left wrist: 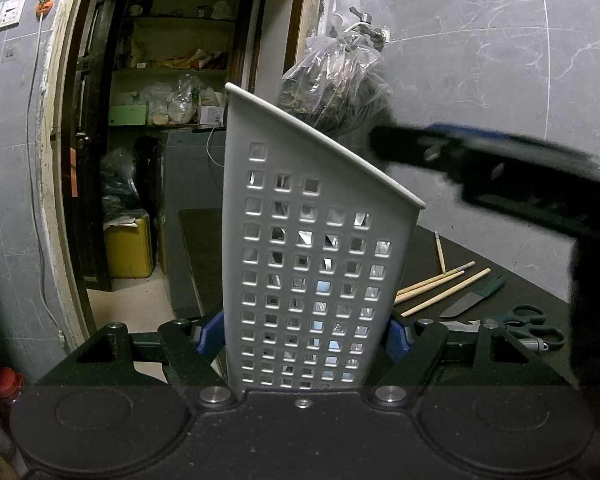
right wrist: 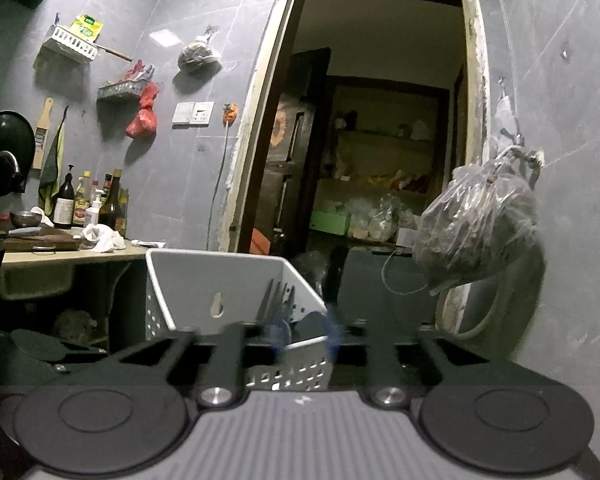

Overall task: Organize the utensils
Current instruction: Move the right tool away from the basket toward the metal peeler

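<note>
Left tool (left wrist: 306, 336) clamps perforated white plastic caddy (left wrist: 316, 248) w/ slanted rim.

No legible text in either view. Bottle labels (right wrist: 64, 210) at left of the right wrist view and the yellow-green packet (right wrist: 86, 29) in the wall rack, upper left, carry print, but it's too small and blurred to read. Boxes on the shelves through the doorway: same.

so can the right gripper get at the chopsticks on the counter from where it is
Probably yes: the chopsticks lie bare on the dark counter, nothing on them, and the right gripper is open above the white holder; it would have to come down beside it.
</note>
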{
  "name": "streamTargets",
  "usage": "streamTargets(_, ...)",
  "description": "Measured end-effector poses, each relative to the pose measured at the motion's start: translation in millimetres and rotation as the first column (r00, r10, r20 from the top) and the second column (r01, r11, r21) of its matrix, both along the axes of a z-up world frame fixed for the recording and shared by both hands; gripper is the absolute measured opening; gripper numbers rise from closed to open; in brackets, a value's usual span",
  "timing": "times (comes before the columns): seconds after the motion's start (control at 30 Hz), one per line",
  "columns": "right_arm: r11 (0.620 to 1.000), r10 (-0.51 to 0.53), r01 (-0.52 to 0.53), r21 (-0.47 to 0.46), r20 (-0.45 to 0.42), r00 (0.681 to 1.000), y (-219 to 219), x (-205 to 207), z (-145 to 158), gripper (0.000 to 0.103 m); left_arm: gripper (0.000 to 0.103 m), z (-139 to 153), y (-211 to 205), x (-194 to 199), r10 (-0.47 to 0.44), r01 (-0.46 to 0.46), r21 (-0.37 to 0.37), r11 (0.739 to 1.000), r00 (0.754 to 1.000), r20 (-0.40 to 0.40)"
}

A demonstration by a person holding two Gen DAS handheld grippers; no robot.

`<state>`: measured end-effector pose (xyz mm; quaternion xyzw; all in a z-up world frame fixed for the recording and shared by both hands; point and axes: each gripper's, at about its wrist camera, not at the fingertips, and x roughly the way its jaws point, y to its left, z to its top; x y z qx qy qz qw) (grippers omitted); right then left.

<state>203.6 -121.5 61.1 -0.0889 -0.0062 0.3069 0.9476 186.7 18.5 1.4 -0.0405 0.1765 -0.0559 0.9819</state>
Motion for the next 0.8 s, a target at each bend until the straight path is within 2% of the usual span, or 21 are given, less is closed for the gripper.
streamTargets(0.13,0.998,-0.045,0.043,0.035,0.035,0.998,-18,-13,9,0.074,0.077,0,0,0,0.0,0.0,-0.001,1.0,1.0,0.0)
streamTargets(0.2,0.995,-0.082,0.079,0.056,0.057,0.995,-31,-21,12,0.091,0.077,0,0,0,0.001,-0.001,0.0,1.0,1.0,0.0)
streamTargets(0.3,0.988,-0.139,0.133,0.074,0.084,0.987,-50,-32,15,0.1,0.077,0,0,-1,0.001,-0.001,0.001,1.0,1.0,-0.001)
streamTargets(0.43,0.977,-0.202,0.196,0.087,0.067,0.977,-73,-43,13,0.103,0.077,0,0,-1,0.004,-0.004,0.002,1.0,1.0,-0.002)
streamTargets(0.57,0.97,-0.231,0.23,0.084,0.001,0.973,-92,-48,4,0.103,0.077,0,1,-1,0.004,-0.004,0.001,1.0,1.0,-0.002)
streamTargets(0.67,0.966,-0.25,0.252,0.047,-0.055,0.967,-101,-52,-9,0.103,0.077,0,1,-1,0.004,-0.004,0.003,1.0,1.0,-0.002)
streamTargets(0.8,0.971,-0.237,0.235,-0.028,-0.172,0.956,-108,-50,-29,0.103,0.077,-1,2,-2,0.009,-0.009,0.008,1.0,1.0,-0.003)
